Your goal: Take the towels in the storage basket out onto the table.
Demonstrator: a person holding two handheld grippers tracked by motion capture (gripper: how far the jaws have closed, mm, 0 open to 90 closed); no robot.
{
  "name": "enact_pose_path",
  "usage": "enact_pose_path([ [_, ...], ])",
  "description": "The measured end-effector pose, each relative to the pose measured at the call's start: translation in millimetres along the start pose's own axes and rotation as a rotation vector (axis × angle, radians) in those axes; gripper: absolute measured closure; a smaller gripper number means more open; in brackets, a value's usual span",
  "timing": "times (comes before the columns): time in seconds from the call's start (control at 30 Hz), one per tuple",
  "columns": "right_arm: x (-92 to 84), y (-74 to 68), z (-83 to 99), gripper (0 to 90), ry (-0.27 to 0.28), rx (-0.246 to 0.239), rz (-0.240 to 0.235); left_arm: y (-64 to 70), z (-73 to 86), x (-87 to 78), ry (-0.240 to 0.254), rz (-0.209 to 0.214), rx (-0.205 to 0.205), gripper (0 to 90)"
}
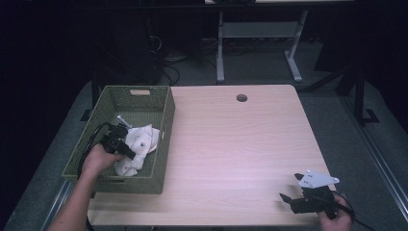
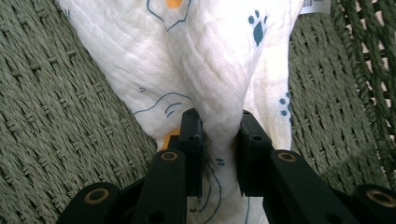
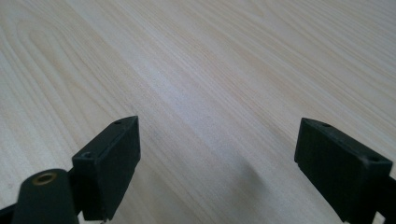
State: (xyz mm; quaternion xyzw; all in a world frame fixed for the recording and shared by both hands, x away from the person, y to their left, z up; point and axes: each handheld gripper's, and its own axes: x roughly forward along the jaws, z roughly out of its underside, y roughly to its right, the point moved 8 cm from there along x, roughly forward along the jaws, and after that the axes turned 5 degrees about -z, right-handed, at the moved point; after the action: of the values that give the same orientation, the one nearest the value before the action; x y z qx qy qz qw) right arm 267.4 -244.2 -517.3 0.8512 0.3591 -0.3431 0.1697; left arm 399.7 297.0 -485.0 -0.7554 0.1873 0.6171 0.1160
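Black left claw (image 2: 218,135) pinches soft, crinkled white cloth (image 2: 205,70).

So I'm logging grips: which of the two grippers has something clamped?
The left gripper, in the green basket, pinches the white printed cloth; the right gripper stands open over bare table.

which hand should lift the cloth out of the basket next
Left, probably. The left gripper is already shut on the cloth in the basket; the right gripper is open over bare table.
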Motion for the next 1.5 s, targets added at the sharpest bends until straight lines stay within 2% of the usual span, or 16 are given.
enact_pose_path([
  [0.07,-0.3,0.8,0.6,14.0,-0.002,-0.001,0.002,-0.2,1.0,0.6,-0.006,-0.007,-0.007,77.2],
  [0.23,-1.2,1.5,0.9,14.0,0.004,0.007,0.003,-2.2,2.3,-6.0,0.016,-0.003,-0.01,78.7],
  [0.57,-0.7,1.2,1.0,14.0,0.002,0.008,0.006,-5.6,4.9,-30.1,0.102,0.008,-0.014,78.9],
  [0.67,-0.4,1.2,0.8,14.0,0.001,0.013,0.006,-8.4,8.0,-39.3,0.138,0.027,-0.03,78.8],
  [0.7,-0.5,3.0,1.6,14.0,-0.006,-0.01,0.011,-9.3,8.4,-41.7,0.15,0.029,-0.034,78.7],
  [0.73,-0.3,2.1,1.4,14.0,-0.007,-0.006,0.009,-10.1,9.0,-45.1,0.164,0.037,-0.039,78.6],
  [0.77,0.1,0.5,0.5,14.0,-0.001,0.008,0.005,-11.1,9.4,-51.8,0.198,0.064,-0.058,78.5],
  [0.8,0.0,0.7,0.5,14.0,-0.002,0.004,0.005,-11.1,9.4,-51.8,0.198,0.064,-0.058,78.5],
  [0.83,0.0,0.6,0.3,13.9,0.0,0.006,0.005,-11.7,9.6,-58.0,0.222,0.097,-0.081,78.4],
  [0.87,-0.1,0.8,0.4,14.0,0.0,0.007,0.006,-11.6,9.5,-61.0,0.237,0.114,-0.087,78.2],
  [1.07,-1.0,2.0,1.1,14.0,0.001,0.016,0.01,-9.5,8.7,-72.7,0.269,0.139,-0.081,78.2],
  [1.1,-1.0,1.9,1.1,14.0,0.001,0.016,0.009,-8.9,7.1,-77.1,0.29,0.158,-0.088,78.2],
  [1.17,-0.8,1.6,0.9,14.0,0.003,0.017,0.01,-8.9,6.6,-79.0,0.299,0.16,-0.091,78.3],
  [1.33,-0.9,2.0,1.0,14.0,0.002,0.015,0.011,-9.6,4.9,-87.6,0.339,0.197,-0.109,78.2],
  [1.47,-1.1,2.3,1.0,14.0,0.003,0.015,0.011,-10.8,3.0,-98.3,0.383,0.227,-0.13,78.3],
  [1.5,-1.2,2.1,1.0,14.0,0.003,0.016,0.011,-11.3,2.4,-104.0,0.397,0.229,-0.124,78.3],
])
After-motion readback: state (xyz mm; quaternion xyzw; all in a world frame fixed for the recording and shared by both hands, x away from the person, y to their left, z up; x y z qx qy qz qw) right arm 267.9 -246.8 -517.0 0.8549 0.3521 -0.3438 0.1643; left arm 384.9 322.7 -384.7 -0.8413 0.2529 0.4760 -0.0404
